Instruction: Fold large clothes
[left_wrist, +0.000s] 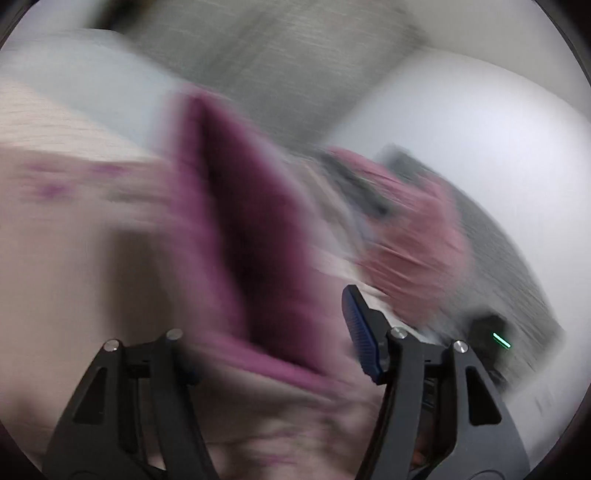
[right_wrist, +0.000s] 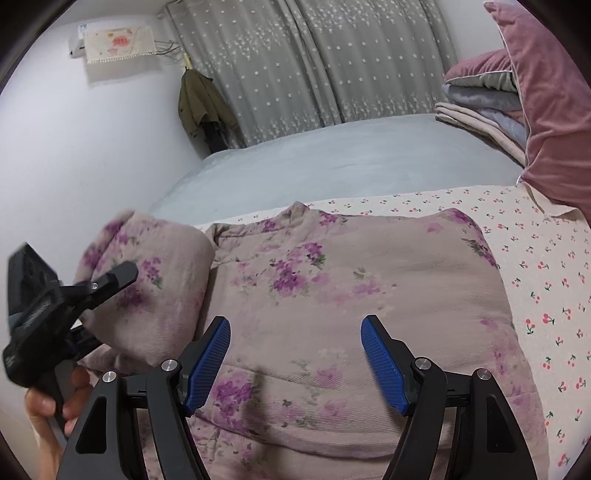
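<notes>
A padded beige garment with purple flowers (right_wrist: 332, 288) lies spread on the bed. Its left sleeve (right_wrist: 155, 280) is lifted and folded over. My right gripper (right_wrist: 295, 354) is open and empty, just above the garment's lower middle. My left gripper (right_wrist: 88, 295) appears at the left of the right wrist view, at the raised sleeve; whether it grips the cloth is unclear. The left wrist view is heavily motion-blurred: one blue pad (left_wrist: 360, 332) shows, the jaws stand wide apart, and blurred beige cloth (left_wrist: 110, 240) lies in front.
A cherry-print sheet (right_wrist: 535, 258) covers the near bed, a pale blue sheet (right_wrist: 351, 155) the far part. Folded blankets (right_wrist: 480, 103) and a mauve pillow (right_wrist: 546, 110) stand at the right. Grey curtains (right_wrist: 314, 55) and a hanging green jacket (right_wrist: 201, 103) are behind.
</notes>
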